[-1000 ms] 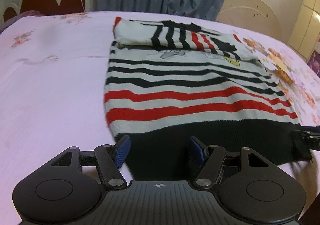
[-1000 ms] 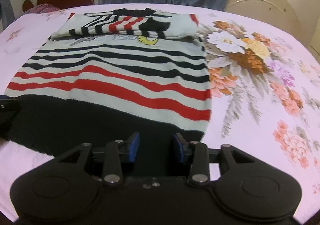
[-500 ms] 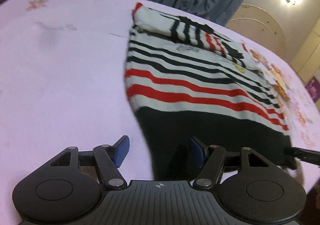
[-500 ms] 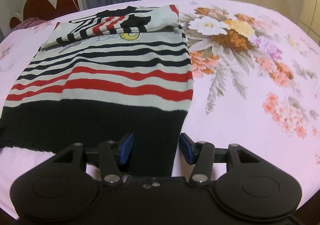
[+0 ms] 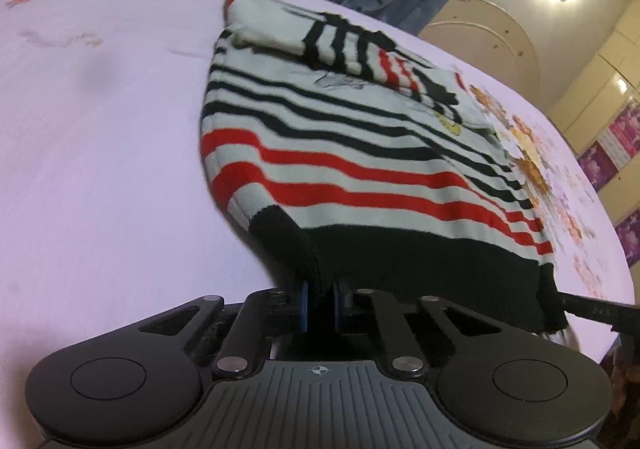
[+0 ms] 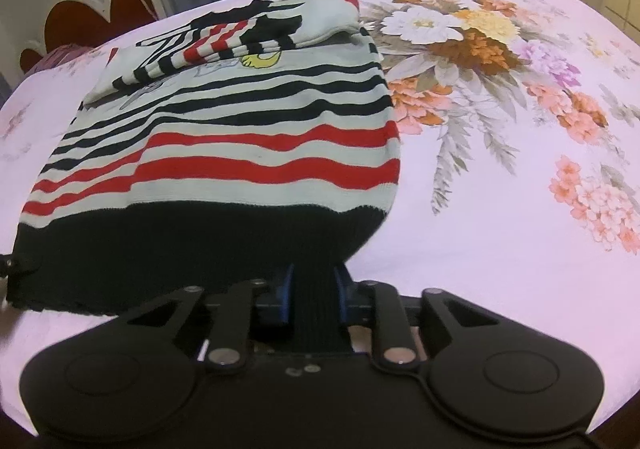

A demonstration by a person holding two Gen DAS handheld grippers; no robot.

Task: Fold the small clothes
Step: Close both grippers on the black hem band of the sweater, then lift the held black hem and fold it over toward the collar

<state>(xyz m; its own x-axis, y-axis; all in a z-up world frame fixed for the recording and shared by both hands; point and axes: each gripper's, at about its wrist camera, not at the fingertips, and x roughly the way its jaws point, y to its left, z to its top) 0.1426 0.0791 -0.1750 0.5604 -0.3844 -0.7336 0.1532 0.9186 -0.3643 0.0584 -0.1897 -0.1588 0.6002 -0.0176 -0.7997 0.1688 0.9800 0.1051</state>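
Because the striped sweater (image 5: 360, 177) has to fold across its width, each pair of tongs takes one near corner of its black hem: the left tongs (image 5: 319, 307) are closing on the near left corner, the right tongs (image 6: 311, 299) closing on the near right one, knit between the blue pads of both. It lies on the pink bedsheet (image 6: 500, 249), sleeves already folded across the far end. Under the lifted hem nothing shows; a printed figure is partly covered by the sleeves
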